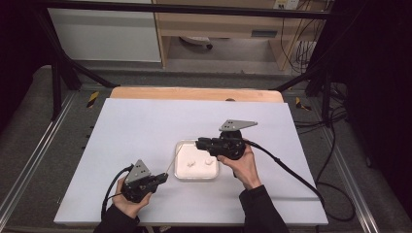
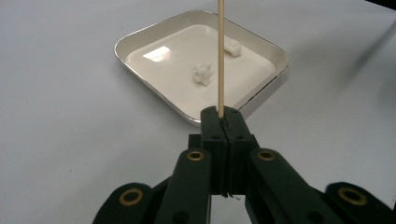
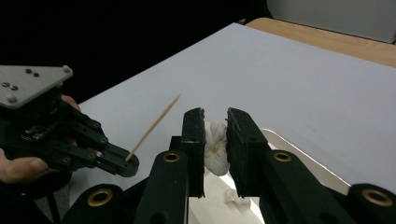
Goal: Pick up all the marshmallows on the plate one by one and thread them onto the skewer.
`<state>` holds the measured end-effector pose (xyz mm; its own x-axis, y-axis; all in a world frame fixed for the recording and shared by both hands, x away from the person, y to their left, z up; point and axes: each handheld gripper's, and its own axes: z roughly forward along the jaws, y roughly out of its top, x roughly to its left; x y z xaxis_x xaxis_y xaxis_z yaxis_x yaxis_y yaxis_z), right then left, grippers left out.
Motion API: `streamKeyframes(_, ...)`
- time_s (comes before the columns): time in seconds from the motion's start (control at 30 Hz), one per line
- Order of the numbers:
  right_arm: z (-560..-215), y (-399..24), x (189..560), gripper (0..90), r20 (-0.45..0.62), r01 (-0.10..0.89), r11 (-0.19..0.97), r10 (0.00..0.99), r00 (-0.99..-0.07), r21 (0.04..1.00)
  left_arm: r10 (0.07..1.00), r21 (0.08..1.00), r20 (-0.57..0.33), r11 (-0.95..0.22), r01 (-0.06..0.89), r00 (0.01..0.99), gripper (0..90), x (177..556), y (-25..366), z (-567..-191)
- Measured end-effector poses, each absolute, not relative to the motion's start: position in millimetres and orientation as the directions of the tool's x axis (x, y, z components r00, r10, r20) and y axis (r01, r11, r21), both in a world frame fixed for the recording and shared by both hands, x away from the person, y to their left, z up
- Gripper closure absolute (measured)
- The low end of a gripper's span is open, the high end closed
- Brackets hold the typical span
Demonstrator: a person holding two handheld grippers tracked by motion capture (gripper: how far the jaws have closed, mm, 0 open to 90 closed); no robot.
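My left gripper (image 1: 165, 177) rests near the table's front left, shut on a thin wooden skewer (image 1: 171, 162) that slants up toward the tray. In the left gripper view the skewer (image 2: 220, 56) rises straight from the closed left gripper (image 2: 224, 114). A shallow white square tray (image 1: 180, 145) sits mid-table with two white lumps (image 1: 190, 163) (image 1: 209, 160) in it. My right gripper (image 1: 200, 143) hovers over the tray's far edge. In the right gripper view the right gripper (image 3: 215, 114) pinches a soft white lump (image 3: 215, 144), well to the right of the skewer tip (image 3: 177, 97).
A white mat (image 1: 145, 126) covers the table, with a wooden edge (image 1: 194, 93) at the far side. The right gripper's cable (image 1: 291, 172) trails off to the right. Black frame posts (image 1: 56, 77) and floor cables stand around the table.
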<state>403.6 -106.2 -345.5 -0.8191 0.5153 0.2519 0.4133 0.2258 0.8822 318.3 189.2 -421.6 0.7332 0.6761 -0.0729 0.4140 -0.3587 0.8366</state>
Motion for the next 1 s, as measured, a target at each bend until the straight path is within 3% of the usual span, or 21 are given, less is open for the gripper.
streamKeyframes(0.43,-338,-109,403,77.6,0.318,0.433,0.166,0.463,-0.827,0.886,0.635,0.840,-0.053,-0.389,0.378,0.771,88.7,314,178,-423)
streamKeyframes(1.0,-343,-104,404,77.9,0.359,0.466,0.178,0.428,-0.829,0.866,0.625,0.839,-0.035,-0.406,0.363,0.780,88.7,312,175,-423)
